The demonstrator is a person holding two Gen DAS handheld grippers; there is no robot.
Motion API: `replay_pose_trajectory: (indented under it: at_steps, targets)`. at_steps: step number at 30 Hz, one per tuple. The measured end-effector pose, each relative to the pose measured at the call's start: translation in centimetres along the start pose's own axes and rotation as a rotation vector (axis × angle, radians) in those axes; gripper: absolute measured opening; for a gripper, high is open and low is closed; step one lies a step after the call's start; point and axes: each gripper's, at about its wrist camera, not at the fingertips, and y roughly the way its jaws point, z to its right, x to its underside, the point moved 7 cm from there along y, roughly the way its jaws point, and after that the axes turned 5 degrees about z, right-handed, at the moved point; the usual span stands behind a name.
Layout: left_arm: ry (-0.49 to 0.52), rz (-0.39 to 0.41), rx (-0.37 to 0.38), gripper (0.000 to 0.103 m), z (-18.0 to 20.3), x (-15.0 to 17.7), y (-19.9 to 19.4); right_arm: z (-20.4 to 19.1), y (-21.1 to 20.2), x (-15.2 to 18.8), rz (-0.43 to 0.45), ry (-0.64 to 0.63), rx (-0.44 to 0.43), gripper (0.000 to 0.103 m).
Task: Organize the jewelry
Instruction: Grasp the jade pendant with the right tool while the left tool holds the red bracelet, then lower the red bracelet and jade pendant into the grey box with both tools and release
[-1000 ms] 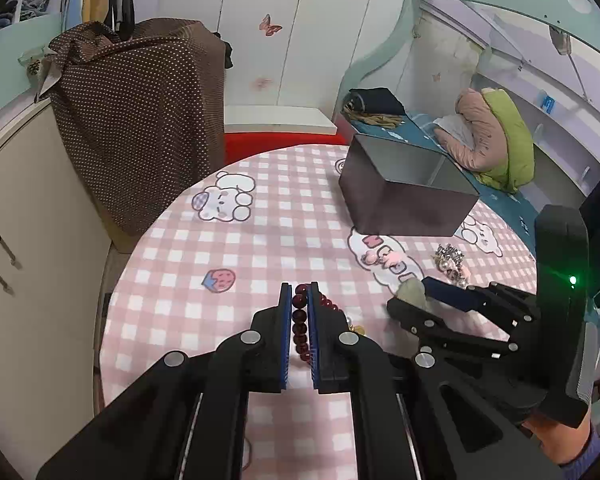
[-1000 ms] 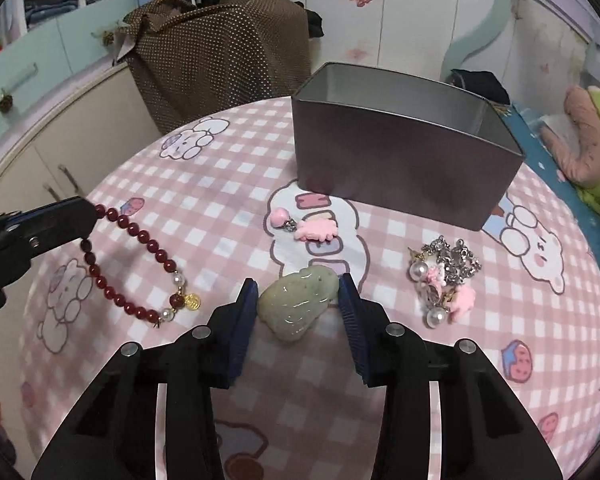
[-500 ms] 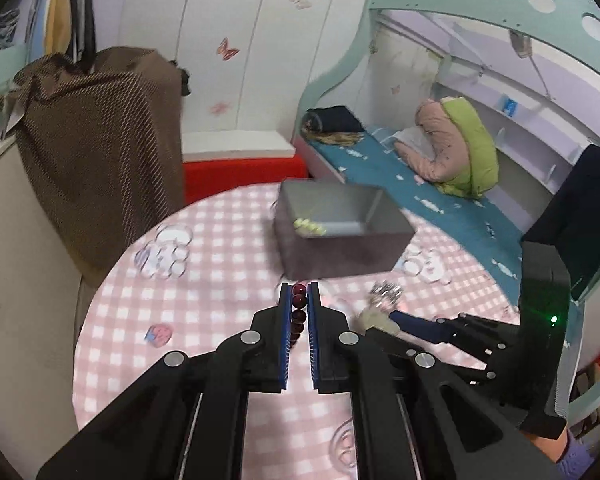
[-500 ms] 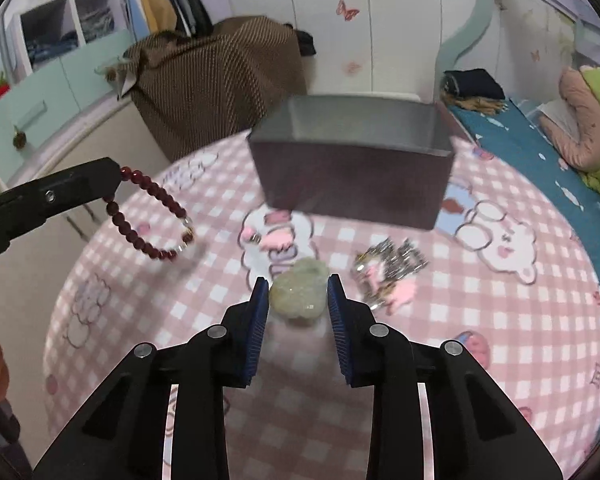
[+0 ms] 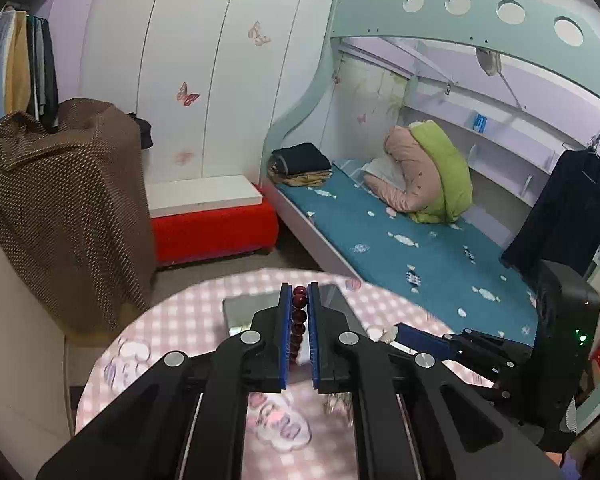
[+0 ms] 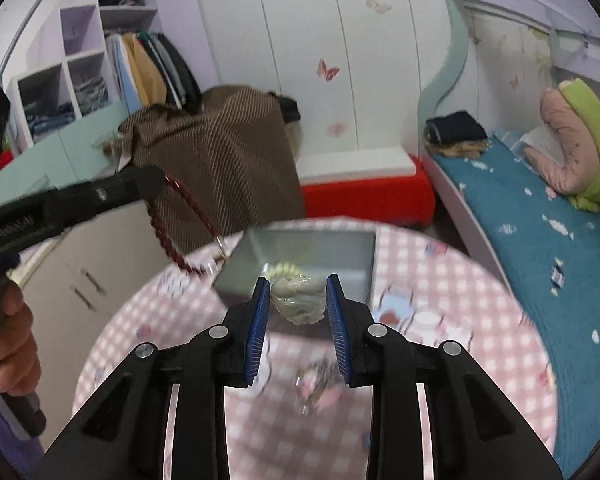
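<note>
My left gripper [image 5: 299, 292] is shut on a dark red bead bracelet [image 5: 298, 320] and holds it high above the round pink checked table [image 5: 172, 320]. In the right wrist view the bracelet [image 6: 162, 236] hangs from the left gripper [image 6: 148, 182], left of the grey metal box [image 6: 320, 252]. My right gripper [image 6: 298, 284] is shut on a pale green jade pendant [image 6: 298, 300], held in the air just in front of the open box. The box [image 5: 240, 312] lies below my left gripper, partly hidden by it.
A blurred cluster of pink and pearl jewelry [image 6: 316, 384] lies on the table below my right gripper. A brown dotted cloth-covered piece [image 5: 68, 200], a red bench [image 5: 212, 232] and a bunk bed [image 5: 400, 240] stand beyond the table.
Both grippers have risen well above the table, each carrying its piece. The bracelet and pendant left the tablecloth and moved towards the grey box.
</note>
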Motion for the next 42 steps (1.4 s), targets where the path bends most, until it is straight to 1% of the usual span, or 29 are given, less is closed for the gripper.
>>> replay_pose_trajectory:
  at_steps: [3, 6, 12, 15, 17, 18, 19, 25, 26, 28, 31, 32, 34, 35, 36, 37, 40, 42]
  targets:
    - [-0.002, -0.017, -0.01, 0.006, -0.3, -0.5, 1.9, 0.7, 1.2, -2.0, 0.016, 0.012, 0.003, 0.029]
    - [-0.011, -0.073, -0.023, 0.006, -0.9, 0.5, 4.4, 1.1, 2.9, -2.6, 0.006, 0.016, 0.004, 0.029]
    - [-0.04, -0.172, -0.059, 0.007, -2.7, 3.8, 7.8, 0.8, 6.2, -1.7, -0.051, 0.011, -0.003, 0.029]
    - [-0.05, -0.186, -0.077, 0.007, -3.4, 4.6, 8.2, 0.7, 7.3, -0.9, -0.075, 0.015, -0.005, 0.029]
    - [-0.047, -0.186, -0.091, 0.02, -3.6, 4.8, 8.2, 0.7, 7.8, -0.2, -0.085, 0.016, 0.0, 0.029]
    - [-0.043, -0.185, -0.101, 0.031, -3.5, 4.8, 8.1, 0.8, 8.1, -0.1, -0.091, 0.017, 0.001, 0.029]
    - [-0.037, -0.181, -0.112, 0.034, -3.6, 4.9, 8.0, 0.8, 8.2, 0.0, -0.094, 0.02, 0.002, 0.029]
    - [-0.023, -0.177, -0.126, 0.036, -3.8, 4.9, 7.6, 0.8, 8.9, 0.9, -0.119, 0.026, 0.001, 0.029]
    - [-0.022, -0.175, -0.127, 0.038, -3.7, 4.9, 7.4, 0.8, 8.8, 1.0, -0.123, 0.028, -0.003, 0.03]
    - [-0.022, -0.164, -0.136, 0.051, -3.6, 5.0, 7.0, 0.8, 8.8, 1.2, -0.126, 0.03, -0.005, 0.031]
    - [-0.024, -0.152, -0.138, 0.053, -3.8, 4.9, 6.4, 0.7, 8.2, 1.2, -0.118, 0.032, -0.007, 0.031]
    - [-0.028, -0.151, -0.139, 0.056, -3.8, 4.9, 6.1, 0.6, 7.9, 1.1, -0.113, 0.034, -0.009, 0.032]
    - [-0.038, -0.135, -0.142, 0.061, -3.9, 4.8, 5.3, 0.7, 7.2, 0.9, -0.102, 0.036, -0.002, 0.04]
    - [-0.044, -0.128, -0.139, 0.062, -3.9, 4.7, 4.9, 0.7, 6.6, 0.7, -0.091, 0.039, 0.001, 0.047]
    - [-0.049, -0.124, -0.138, 0.066, -3.9, 4.6, 4.5, 0.8, 6.0, 0.6, -0.078, 0.041, 0.003, 0.05]
    - [-0.056, -0.113, -0.139, 0.072, -3.9, 4.5, 4.0, 0.8, 5.3, 0.4, -0.067, 0.039, 0.004, 0.05]
    - [-0.075, -0.067, -0.15, 0.079, -4.0, 4.1, 1.9, 0.8, 3.2, 0.0, -0.038, 0.033, 0.011, 0.051]
    - [-0.089, -0.034, -0.157, 0.082, -4.0, 3.9, 0.3, 1.0, 1.6, -0.2, -0.016, 0.038, 0.018, 0.054]
